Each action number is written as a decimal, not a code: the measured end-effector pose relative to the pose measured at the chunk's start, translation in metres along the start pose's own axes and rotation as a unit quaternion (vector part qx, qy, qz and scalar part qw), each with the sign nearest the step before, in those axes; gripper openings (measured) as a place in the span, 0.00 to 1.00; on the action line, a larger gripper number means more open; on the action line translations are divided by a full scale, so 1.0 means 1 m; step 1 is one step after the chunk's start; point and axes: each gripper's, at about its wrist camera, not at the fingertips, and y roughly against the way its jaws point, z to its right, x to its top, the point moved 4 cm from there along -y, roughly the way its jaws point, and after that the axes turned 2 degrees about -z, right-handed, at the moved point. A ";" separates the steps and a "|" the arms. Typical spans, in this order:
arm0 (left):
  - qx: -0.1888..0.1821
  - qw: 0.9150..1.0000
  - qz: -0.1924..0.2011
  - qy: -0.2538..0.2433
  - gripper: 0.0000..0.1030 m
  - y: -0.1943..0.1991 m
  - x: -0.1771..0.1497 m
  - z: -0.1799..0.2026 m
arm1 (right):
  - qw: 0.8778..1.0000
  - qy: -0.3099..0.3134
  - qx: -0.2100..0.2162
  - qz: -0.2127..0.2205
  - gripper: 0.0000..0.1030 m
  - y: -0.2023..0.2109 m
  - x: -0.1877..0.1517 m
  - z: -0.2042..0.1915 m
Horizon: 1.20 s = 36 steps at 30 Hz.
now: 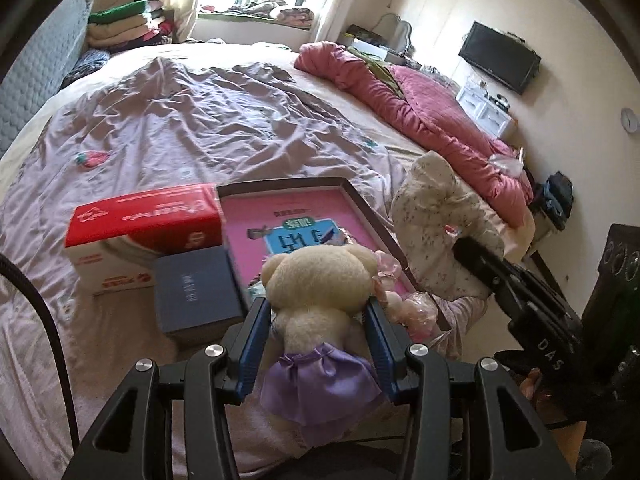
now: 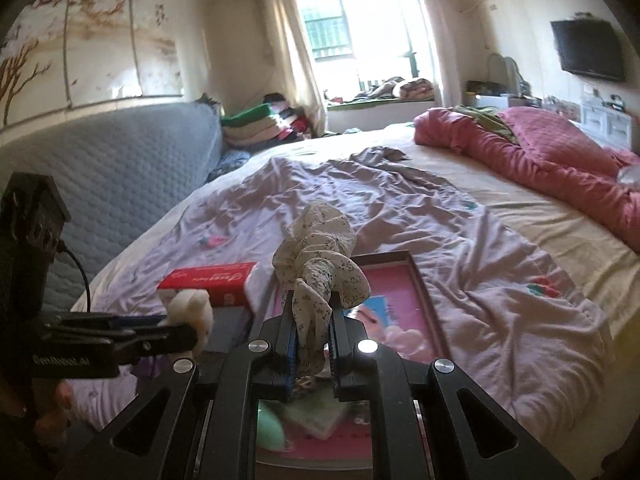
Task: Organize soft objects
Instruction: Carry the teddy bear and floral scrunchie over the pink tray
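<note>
A cream teddy bear in a purple skirt hangs above the bed, and my left gripper is shut on its body, blue pads on both sides. To its right, a bunched white floral cloth sticks up from my right gripper. In the right wrist view that gripper is shut on the cloth's lower end. The left gripper with the bear is at the left. Below both lies a dark-rimmed flat box with a pink printed bottom.
A red and white carton and a dark blue box lie left of the flat box on the wrinkled lilac sheet. A pink quilt is heaped along the bed's right side. Green soft items lie under my right gripper.
</note>
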 end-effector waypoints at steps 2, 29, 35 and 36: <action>0.002 1.000 -0.003 -0.007 0.46 -0.006 -0.001 0.007 | 1.000 -0.007 0.001 0.001 0.12 0.001 -0.001 0.004; 0.048 0.997 -0.052 -0.020 0.46 -0.088 0.000 0.019 | 0.996 -0.083 0.015 -0.035 0.15 -0.042 -0.027 0.045; 0.047 0.997 -0.052 -0.019 0.46 -0.089 0.000 0.019 | 0.993 -0.098 0.006 -0.059 0.15 -0.058 -0.037 0.051; 0.046 0.997 -0.052 -0.019 0.46 -0.090 0.000 0.019 | 0.992 -0.102 0.004 -0.067 0.15 -0.061 -0.040 0.053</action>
